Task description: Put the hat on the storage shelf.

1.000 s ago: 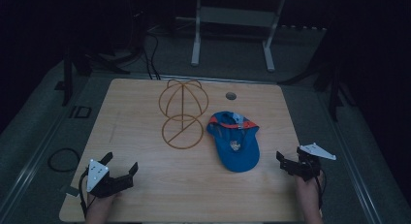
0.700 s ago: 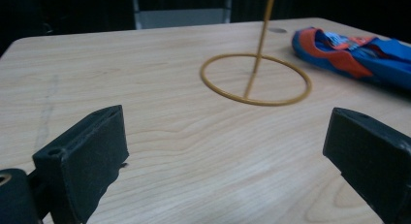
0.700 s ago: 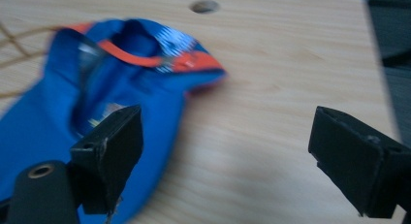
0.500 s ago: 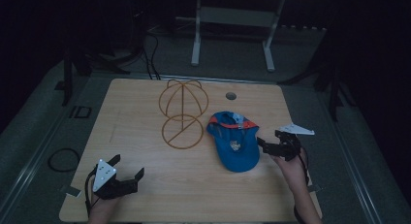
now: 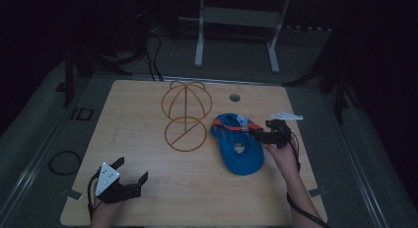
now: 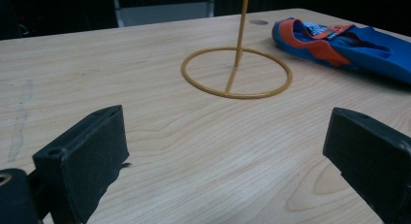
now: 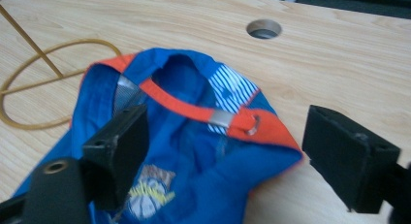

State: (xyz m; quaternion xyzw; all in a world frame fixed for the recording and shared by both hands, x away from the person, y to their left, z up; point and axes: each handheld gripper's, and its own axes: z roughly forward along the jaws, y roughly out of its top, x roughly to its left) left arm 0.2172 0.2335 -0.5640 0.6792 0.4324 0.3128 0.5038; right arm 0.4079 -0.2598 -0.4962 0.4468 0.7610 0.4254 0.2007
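Note:
A blue cap [image 5: 239, 148] with an orange strap [image 7: 194, 109] lies upside down on the wooden table [image 5: 143, 124], right of centre. Just to its left stands a gold wire hat stand [image 5: 185, 117] on a ring base [image 6: 236, 72]. My right gripper [image 5: 260, 130] hovers at the cap's right rim and points left. It is open [image 7: 232, 153], and its jaws have just been closing slightly. The cap's strap end lies between them, and the pads do not press on it. My left gripper [image 5: 132, 170] rests near the front left, open [image 6: 228, 161] with only bare wood between its jaws.
A round cable hole [image 5: 235, 97] sits in the table behind the cap. A white metal frame [image 5: 236, 30] stands on the floor beyond the far edge. A cable loop [image 5: 64, 161] lies on the floor to the left.
My right gripper has moved left from the table's right edge to the cap's rim. The left gripper, cap and stand are where they were.

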